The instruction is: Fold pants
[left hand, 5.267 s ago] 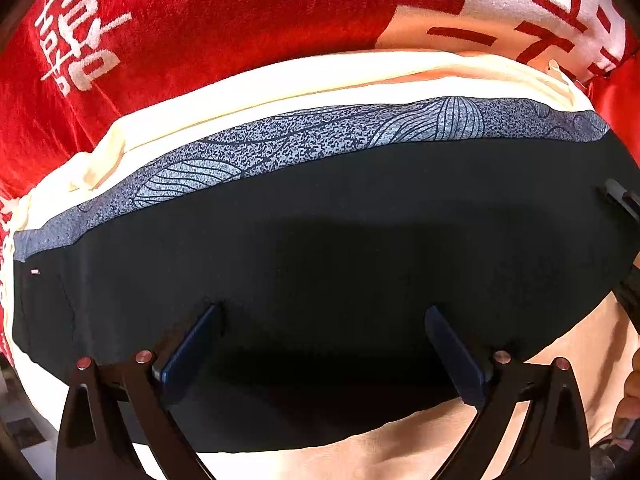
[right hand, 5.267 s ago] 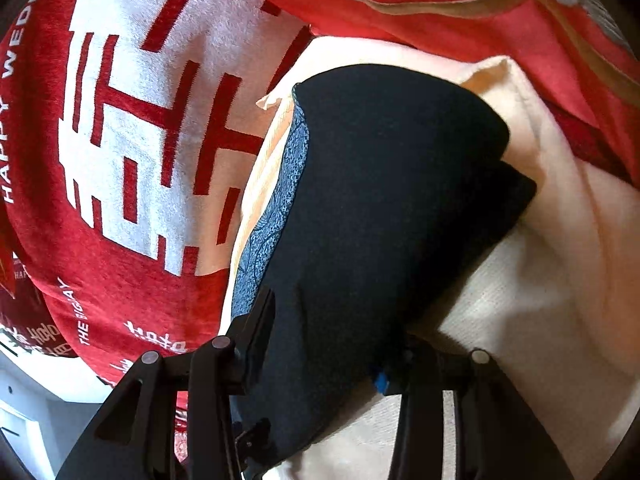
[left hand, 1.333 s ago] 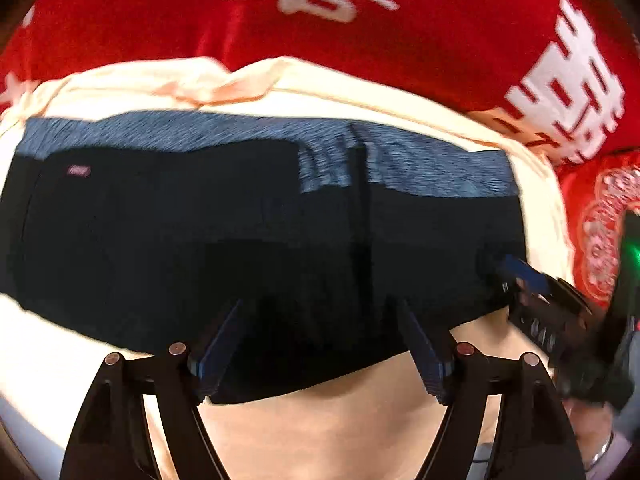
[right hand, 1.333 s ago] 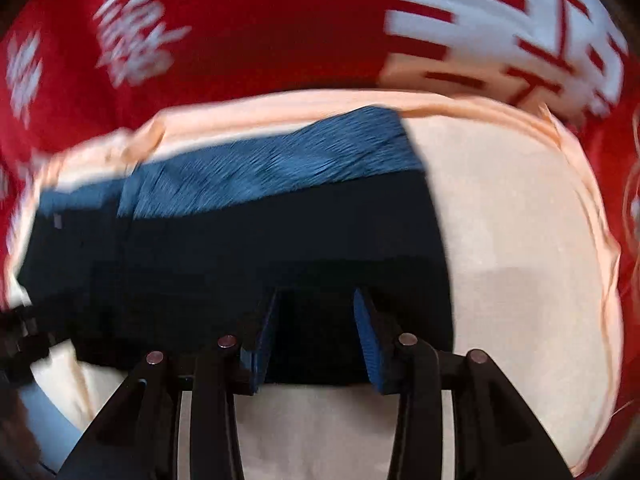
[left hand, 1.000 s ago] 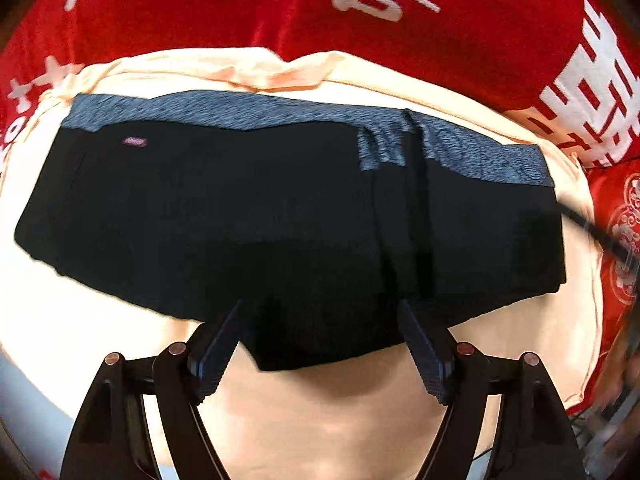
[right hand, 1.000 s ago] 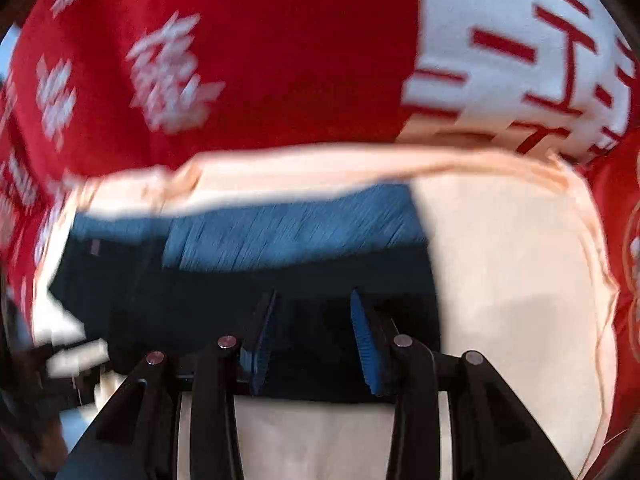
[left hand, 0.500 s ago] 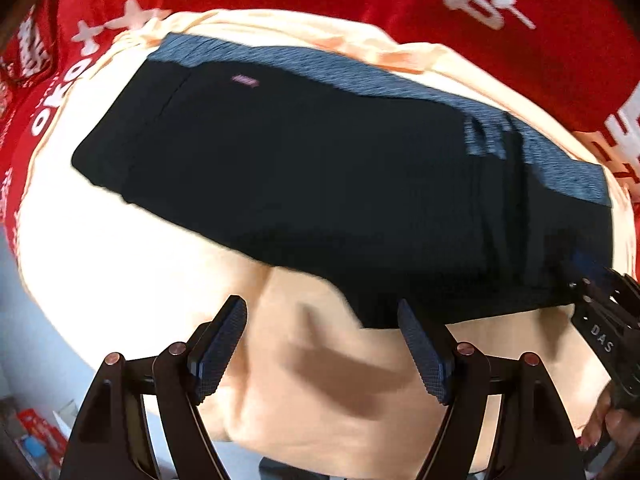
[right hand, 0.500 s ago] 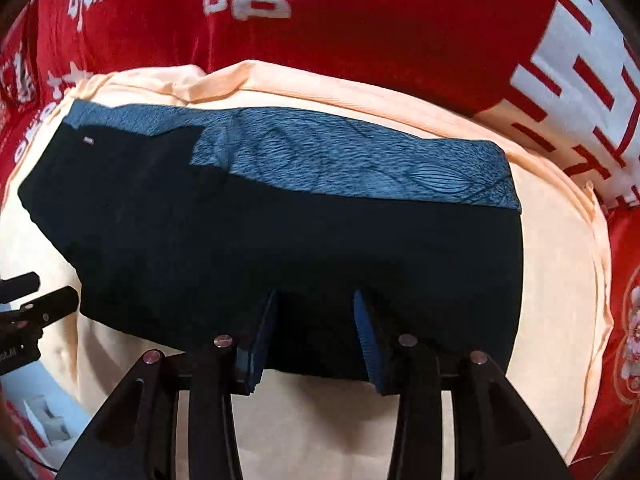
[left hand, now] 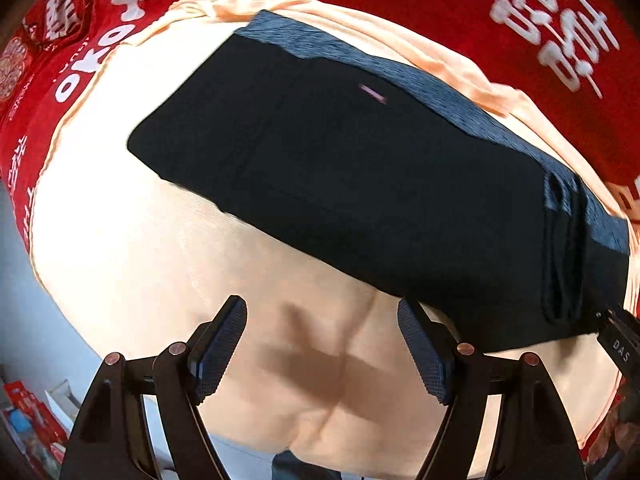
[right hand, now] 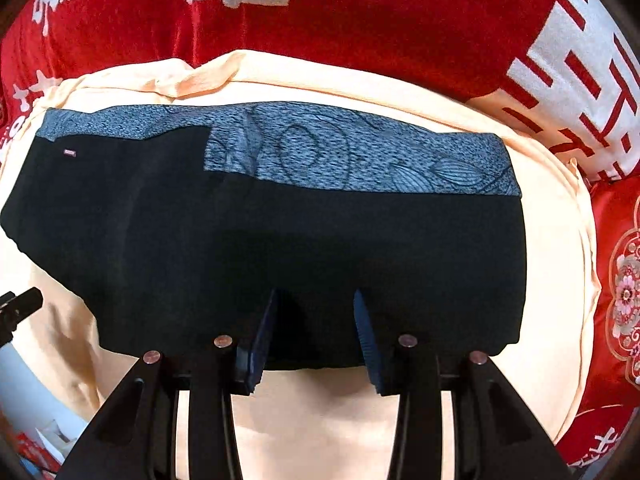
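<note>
1. Because the pants [right hand: 280, 248] are a thin, dark knit with a patterned blue-grey waistband [right hand: 360, 160], they are judged light, limp and easily wrinkled; no stiffness can be counted on, so an edge lifted at one point would be expected to sag on either side.
2. They are seen lying flat on a cream cloth [right hand: 552, 240] spread over a red blanket [right hand: 400, 20]. In the right wrist view they fill the middle of the frame, with the waistband toward 12 o'clock and the free hem toward 6 o'clock.
3. A hold is best taken at the hem or at a doubled side edge, where several layers can be pinched together.
4. The right claw [right hand: 316, 312] is partly open, its jaws straddling the hem at 6 o'clock; the pads do not appear to press the cloth, so nothing is judged held.
5. The left claw [left hand: 320, 332] is wide open and empty over bare cream cloth, with the pants' [left hand: 360, 180] lower edge just beyond it toward 1 o'clock.
6. Compared with half a second ago, the left view has shifted: the pants now sit farther toward 1 o'clock, and more cream cloth is exposed at 9 o'clock. The right view is little changed, apart from slightly wider jaws than a second ago.
</note>
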A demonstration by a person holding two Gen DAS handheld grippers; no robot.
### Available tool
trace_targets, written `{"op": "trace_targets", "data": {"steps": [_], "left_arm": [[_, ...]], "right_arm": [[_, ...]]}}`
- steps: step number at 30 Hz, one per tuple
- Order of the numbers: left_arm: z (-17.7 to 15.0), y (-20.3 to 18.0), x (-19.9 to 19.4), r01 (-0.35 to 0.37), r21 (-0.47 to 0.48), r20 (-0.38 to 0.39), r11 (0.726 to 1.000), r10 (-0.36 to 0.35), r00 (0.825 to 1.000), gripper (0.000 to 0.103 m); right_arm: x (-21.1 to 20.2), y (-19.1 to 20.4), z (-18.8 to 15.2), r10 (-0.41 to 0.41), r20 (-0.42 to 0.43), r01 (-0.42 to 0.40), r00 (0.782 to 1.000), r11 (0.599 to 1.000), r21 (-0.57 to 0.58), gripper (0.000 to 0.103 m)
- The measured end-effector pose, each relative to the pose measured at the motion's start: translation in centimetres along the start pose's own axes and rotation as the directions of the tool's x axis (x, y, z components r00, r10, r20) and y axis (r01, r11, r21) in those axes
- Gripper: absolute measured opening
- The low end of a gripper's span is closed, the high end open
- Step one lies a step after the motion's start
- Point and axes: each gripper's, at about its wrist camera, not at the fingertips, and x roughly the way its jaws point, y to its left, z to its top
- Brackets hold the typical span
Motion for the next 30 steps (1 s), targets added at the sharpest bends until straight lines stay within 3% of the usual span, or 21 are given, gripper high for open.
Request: {"op": "trace_targets", "data": {"steps": [6,8,10,23,25,28,30], "left_arm": [[1.4,2.9,0.3,0.015,-0.037,0.004,0.999,-0.015,1.000,0.078],[1.7,3.6,0.4,0.022,-0.051,0.003,0.998,-0.022,1.000,0.078],[1.8,4.3,0.6,0.029,-0.062,0.001,0.998,-0.029,1.000,0.078],[2.0,6.9,1.7,0.049,-0.094,-0.008,0.994,-0.050,0.999,0.078],[1.9,7.6,1.6,0.081,-0.103,0.004,0.991,-0.081,0.997,0.091],[3.0,9.2,1.5,0.161,-0.134,0.028,0.978,-0.158,0.987,0.091],[3.2,10.3,1.4,0.169,-0.144,0.032,0.975,-0.166,0.986,0.091]], "right_arm": [[-1.6,2.1,0.4,-0.007,0.013,0.007,1.000,1.000,0.018,0.045],[-2.2,3.0,0.4,0.013,0.022,-0.013,1.000,1.000,0.014,0.049],[-2.6,4.5,0.7,0.032,0.027,-0.032,0.999,0.999,-0.012,0.056],[-1.2,10.1,-0.3,0.060,-0.031,-0.063,0.998,0.989,-0.137,0.063],[-0.5,10.4,-0.4,0.060,-0.040,-0.065,0.997,0.987,-0.149,0.068],[0.5,10.7,-0.6,0.047,-0.058,-0.056,0.997,0.986,-0.160,0.069],[1.1,11.0,-0.7,0.039,-0.063,-0.050,0.997,0.984,-0.173,0.072]]}}
